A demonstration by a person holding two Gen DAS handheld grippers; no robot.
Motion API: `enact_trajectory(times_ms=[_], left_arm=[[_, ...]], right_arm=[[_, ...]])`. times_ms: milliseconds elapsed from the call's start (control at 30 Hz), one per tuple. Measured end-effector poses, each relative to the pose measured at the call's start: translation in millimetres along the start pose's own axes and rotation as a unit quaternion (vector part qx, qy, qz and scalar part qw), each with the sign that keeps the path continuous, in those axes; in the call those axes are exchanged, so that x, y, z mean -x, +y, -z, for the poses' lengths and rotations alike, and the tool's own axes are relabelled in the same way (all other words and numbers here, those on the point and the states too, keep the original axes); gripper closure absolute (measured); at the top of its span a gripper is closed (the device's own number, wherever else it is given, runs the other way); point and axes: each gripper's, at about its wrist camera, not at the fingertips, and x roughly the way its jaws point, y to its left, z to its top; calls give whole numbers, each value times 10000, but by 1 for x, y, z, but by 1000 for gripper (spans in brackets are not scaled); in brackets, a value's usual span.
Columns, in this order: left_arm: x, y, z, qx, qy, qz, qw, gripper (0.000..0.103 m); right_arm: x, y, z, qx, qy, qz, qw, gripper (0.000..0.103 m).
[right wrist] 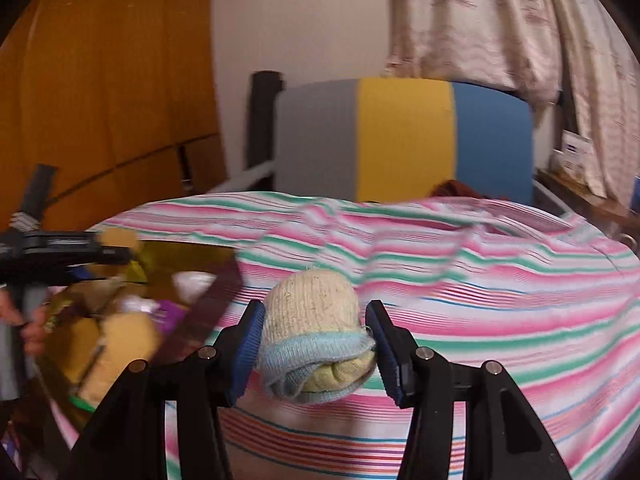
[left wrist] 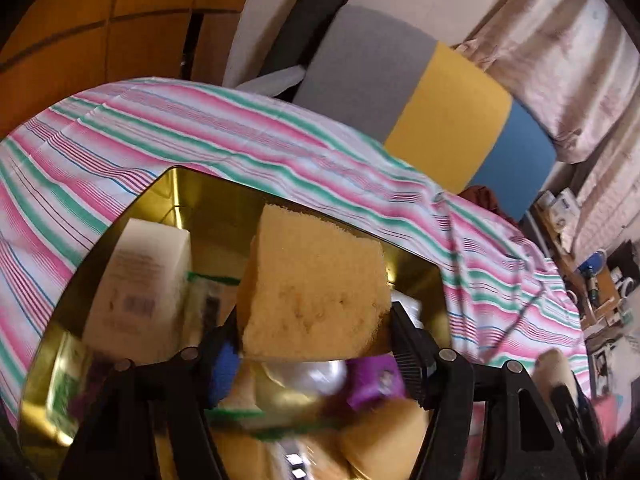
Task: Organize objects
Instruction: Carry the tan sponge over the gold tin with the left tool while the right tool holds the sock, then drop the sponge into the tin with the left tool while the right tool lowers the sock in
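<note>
My left gripper (left wrist: 314, 320) is shut on a yellow sponge (left wrist: 316, 280) and holds it above an open gold tin (left wrist: 188, 200). Inside the tin lie a white box (left wrist: 140, 272), a purple packet (left wrist: 376, 380), a silvery object (left wrist: 308, 376) and another yellow sponge (left wrist: 384, 440). My right gripper (right wrist: 316, 320) is shut on a rolled sock (right wrist: 312, 340), cream with a light blue cuff, held over the striped tablecloth (right wrist: 480, 280). In the right wrist view the left gripper (right wrist: 116, 252) with its sponge (right wrist: 116, 238) hovers over the gold tin (right wrist: 180, 256) at the left.
The pink, green and white striped cloth (left wrist: 200, 128) covers the table. Behind the table stands a chair back in grey, yellow and blue (right wrist: 404, 136). Curtains (right wrist: 520, 20) hang at the right, and wooden panels (right wrist: 100, 80) at the left. A person's hand (right wrist: 32, 328) shows at the left edge.
</note>
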Motion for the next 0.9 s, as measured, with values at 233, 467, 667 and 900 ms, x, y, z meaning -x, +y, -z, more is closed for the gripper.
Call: enact_trajectory(times_ms=[233, 467, 667, 900], left_arm=[[-24, 14, -18, 188, 299, -183, 9992, 15], [2, 29, -9, 531, -76, -75, 9985, 3], [49, 38, 24, 282, -705, -302, 9967, 0], [90, 40, 64, -163, -1238, -875, 9883, 0]], right_arm=[[-11, 39, -14, -54, 78, -640, 9979, 50], [-21, 68, -20, 198, 217, -976, 9948, 50], [-38, 87, -23, 429, 510, -1263, 9898, 50], [-78, 109, -44, 576, 986, -1423, 9832, 50]])
